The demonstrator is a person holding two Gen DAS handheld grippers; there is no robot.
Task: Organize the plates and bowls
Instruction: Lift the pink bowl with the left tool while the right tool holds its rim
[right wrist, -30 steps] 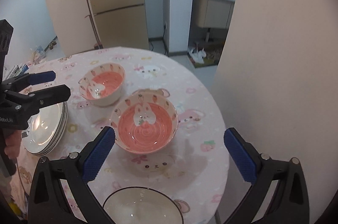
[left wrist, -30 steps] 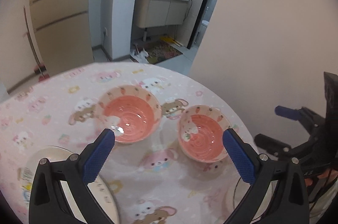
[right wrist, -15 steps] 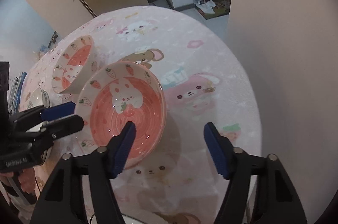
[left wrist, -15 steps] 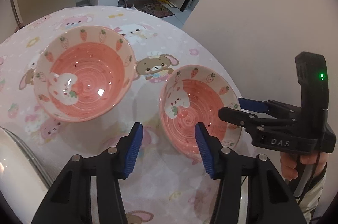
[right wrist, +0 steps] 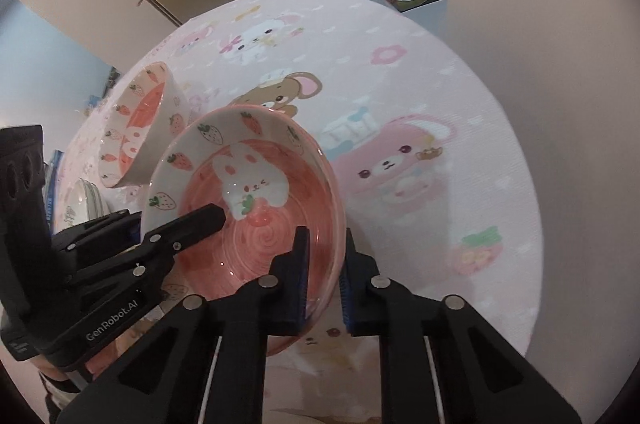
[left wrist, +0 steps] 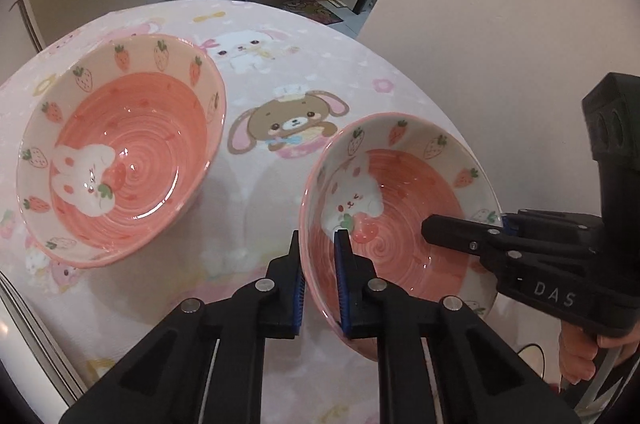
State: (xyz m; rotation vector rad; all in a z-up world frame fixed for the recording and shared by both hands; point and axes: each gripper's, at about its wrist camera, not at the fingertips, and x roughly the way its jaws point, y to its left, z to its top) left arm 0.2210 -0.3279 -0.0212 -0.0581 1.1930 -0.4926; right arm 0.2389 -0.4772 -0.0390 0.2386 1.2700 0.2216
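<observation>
Two grippers — left (left wrist: 319, 266) and right (right wrist: 325, 266) — having just closed from wide open, are now clamping opposite rims of one bowl (left wrist: 404, 220) on the table (right wrist: 400, 71); lifting is likely next.

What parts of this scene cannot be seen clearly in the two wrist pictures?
- Plate stack: right wrist view shows only a sliver behind the left gripper; the count cannot be told. Left wrist view cuts it at the lower left edge.
- Near bowl: its underside and foot are hidden by its own wall, so contact with the table is unclear.
- Right gripper: its outer finger is hidden behind the rim.
</observation>
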